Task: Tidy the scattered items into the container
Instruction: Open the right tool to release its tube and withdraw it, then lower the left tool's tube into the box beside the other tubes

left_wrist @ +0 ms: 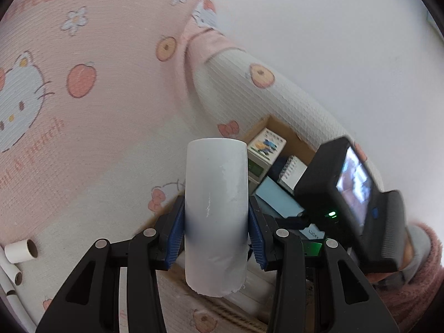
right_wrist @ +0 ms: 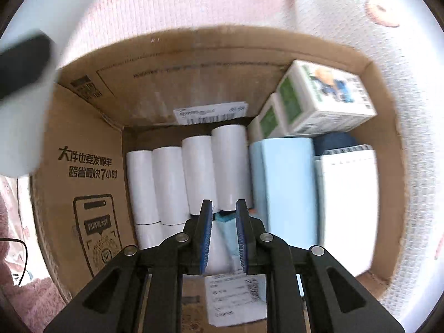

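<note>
My left gripper (left_wrist: 216, 230) is shut on a white paper roll (left_wrist: 216, 208), held upright above the bed beside the cardboard box (left_wrist: 280, 127). My right gripper (right_wrist: 224, 230) is open and empty, its blue pads a narrow gap apart, hovering over the cardboard box (right_wrist: 83, 144). Inside the box lie several white rolls (right_wrist: 199, 174), a light blue box (right_wrist: 285, 183), a white notepad (right_wrist: 347, 202) and white-green cartons (right_wrist: 322, 97). The held roll shows blurred at the left edge of the right wrist view (right_wrist: 25, 127).
A pink Hello Kitty bedspread (left_wrist: 83, 83) and a rolled blanket (left_wrist: 277, 100) surround the box. Two cardboard tube cores (left_wrist: 20, 252) lie on the bed at the left. The right gripper's body (left_wrist: 352, 202) and the hand holding it are at the right.
</note>
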